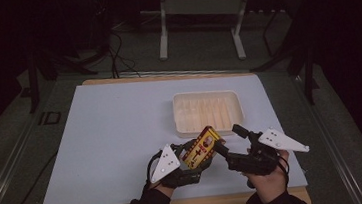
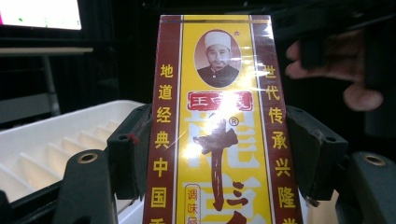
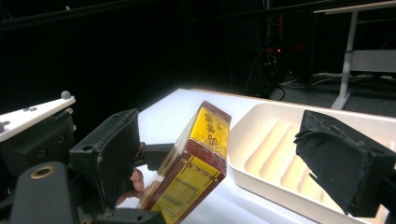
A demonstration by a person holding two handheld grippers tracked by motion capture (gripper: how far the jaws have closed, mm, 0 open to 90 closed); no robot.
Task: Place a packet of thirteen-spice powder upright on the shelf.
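Observation:
A yellow and dark-red box with printed characters is held tilted above the table's front middle. My left gripper is shut on it. In the left gripper view both pads press the long sides of the box. My right gripper stands open just right of the box. In the right gripper view the box lies between the wide-open jaws, nearer the left pad, with no pad pressing on it. The box's lower end is hidden by the left gripper's jaws.
A white ribbed tray lies on the pale blue table top, just beyond the grippers, right of centre. The same tray sits close behind the box. Dark floor, cables and a white stand lie past the table's far edge.

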